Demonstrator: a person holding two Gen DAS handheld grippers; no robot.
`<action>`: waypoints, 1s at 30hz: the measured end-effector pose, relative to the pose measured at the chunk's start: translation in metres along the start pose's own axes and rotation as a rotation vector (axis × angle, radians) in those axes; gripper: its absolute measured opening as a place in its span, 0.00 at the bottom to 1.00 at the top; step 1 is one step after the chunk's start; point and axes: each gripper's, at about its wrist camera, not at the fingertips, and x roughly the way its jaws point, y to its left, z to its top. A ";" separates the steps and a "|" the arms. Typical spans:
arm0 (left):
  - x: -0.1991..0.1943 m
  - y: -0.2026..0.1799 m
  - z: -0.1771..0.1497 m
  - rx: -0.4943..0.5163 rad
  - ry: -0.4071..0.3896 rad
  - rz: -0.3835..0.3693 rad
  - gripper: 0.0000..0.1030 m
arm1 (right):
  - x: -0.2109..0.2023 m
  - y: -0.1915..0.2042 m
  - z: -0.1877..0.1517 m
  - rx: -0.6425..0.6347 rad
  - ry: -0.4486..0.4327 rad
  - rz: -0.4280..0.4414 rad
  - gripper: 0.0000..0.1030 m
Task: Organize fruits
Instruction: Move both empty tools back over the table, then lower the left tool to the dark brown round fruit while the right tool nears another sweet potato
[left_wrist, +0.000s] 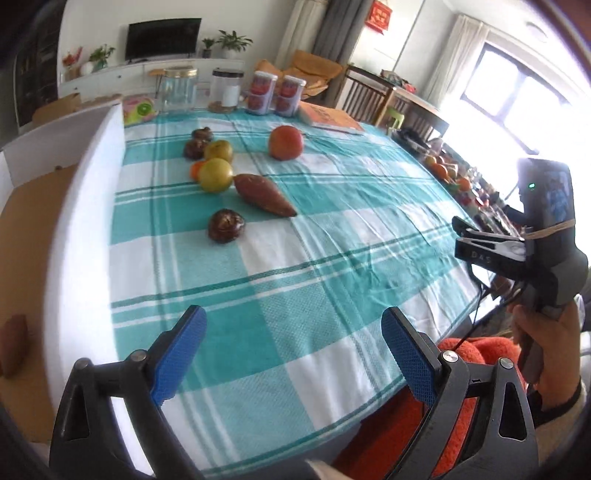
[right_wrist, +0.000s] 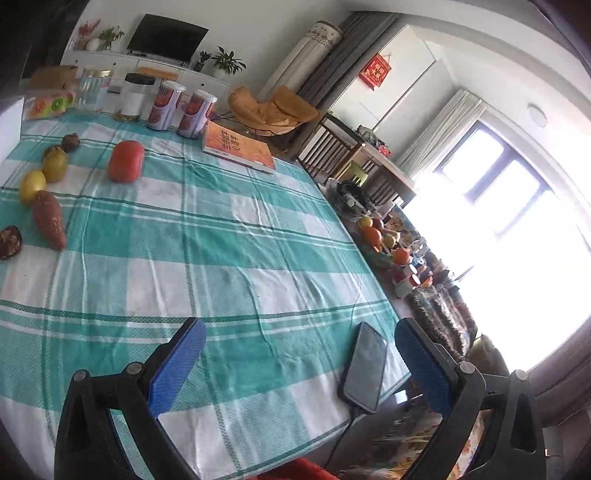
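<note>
Fruits lie on the teal-checked tablecloth (left_wrist: 295, 280): a red tomato (left_wrist: 285, 142), two yellow-green fruits (left_wrist: 215, 175) (left_wrist: 219, 150), a small orange (left_wrist: 196, 170), a sweet potato (left_wrist: 263, 194), a dark mangosteen (left_wrist: 226, 225) and two more dark ones (left_wrist: 197, 143). The right wrist view shows the tomato (right_wrist: 126, 161), sweet potato (right_wrist: 48, 219) and yellow fruits (right_wrist: 32, 185). My left gripper (left_wrist: 291, 350) is open and empty over the table's near part. My right gripper (right_wrist: 299, 362) is open and empty; its body shows in the left wrist view (left_wrist: 532, 240).
A white box wall (left_wrist: 85, 206) with a cardboard floor (left_wrist: 26, 251) stands at the table's left. Jars (left_wrist: 180, 90), two cans (left_wrist: 275, 92) and an orange book (right_wrist: 236, 146) stand at the back. A phone (right_wrist: 364, 365) lies at the right edge.
</note>
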 end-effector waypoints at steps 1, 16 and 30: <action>0.014 -0.005 0.000 0.008 0.003 0.024 0.94 | 0.002 -0.003 -0.005 0.060 0.005 0.111 1.00; 0.108 0.032 0.008 0.027 0.001 0.320 0.94 | 0.070 0.071 -0.026 0.265 0.041 0.494 1.00; 0.114 0.035 0.010 0.008 0.023 0.319 0.99 | 0.094 0.084 -0.034 0.244 0.146 0.456 1.00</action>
